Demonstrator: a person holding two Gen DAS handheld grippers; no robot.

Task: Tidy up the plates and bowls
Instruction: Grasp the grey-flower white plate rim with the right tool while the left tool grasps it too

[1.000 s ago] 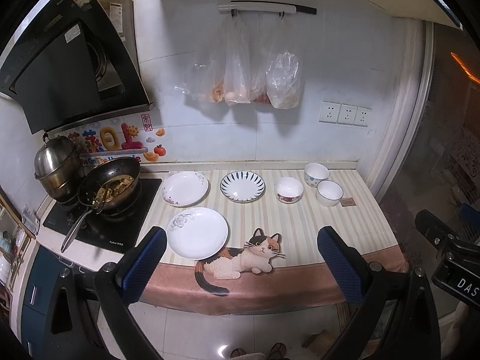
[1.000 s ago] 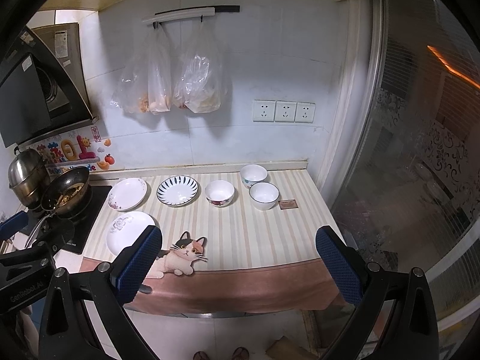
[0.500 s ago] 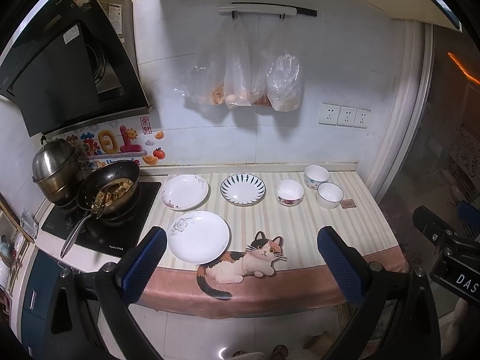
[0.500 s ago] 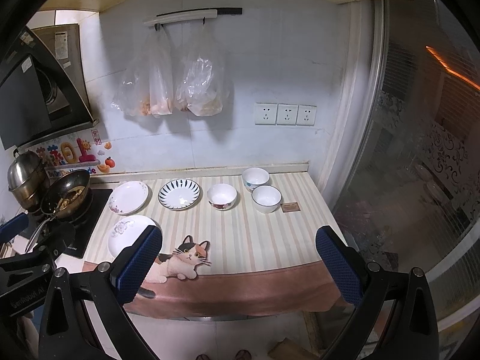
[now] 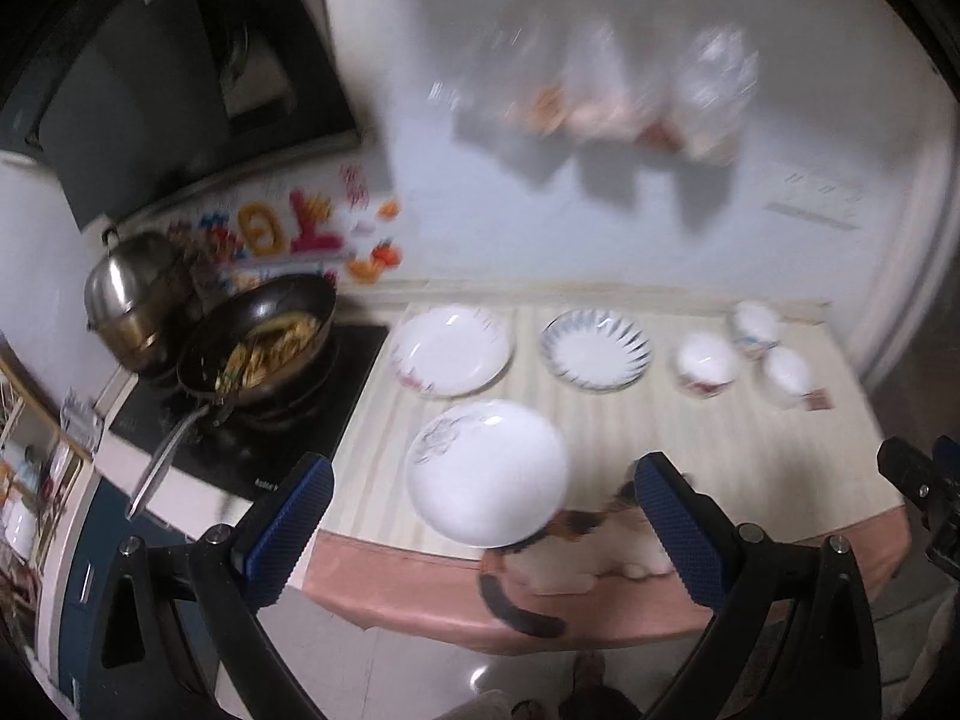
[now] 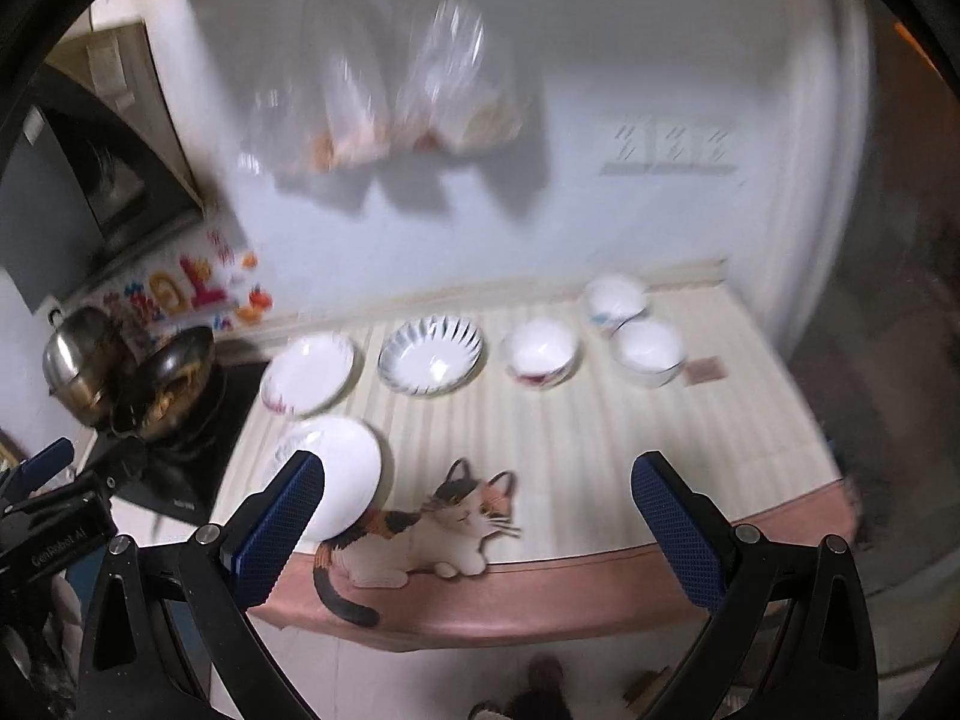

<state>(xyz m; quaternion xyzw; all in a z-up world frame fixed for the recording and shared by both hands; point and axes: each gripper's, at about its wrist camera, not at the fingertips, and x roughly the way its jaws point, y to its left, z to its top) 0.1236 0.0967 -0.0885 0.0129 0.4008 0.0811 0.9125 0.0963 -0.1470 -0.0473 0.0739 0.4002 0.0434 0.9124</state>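
Both grippers, left and right, stand off the front edge of the counter, jaws spread wide and holding nothing.

Nearest ware is the front plate, flat on the counter by the front edge, its near rim overlapping the cat decal. Behind it sits a second plate, then the striped plate to its right. Three bowls continue that back row: a red-marked bowl, and two more, rear bowl and outer bowl, just beside each other (contact cannot be confirmed).

Judgement: the step in hand is the approach, and no piece is stacked yet. The left gripper faces the front plate most directly. Recommend coming in low at its near rim, one finger under the lip and one over, lifting level before carrying it onto another plate.

Limitations: both views are motion-blurred, so patterns and rim edges are soft. The wok stands close to the plates' left; keep clear. The right view's left finger covers part of the front plate.
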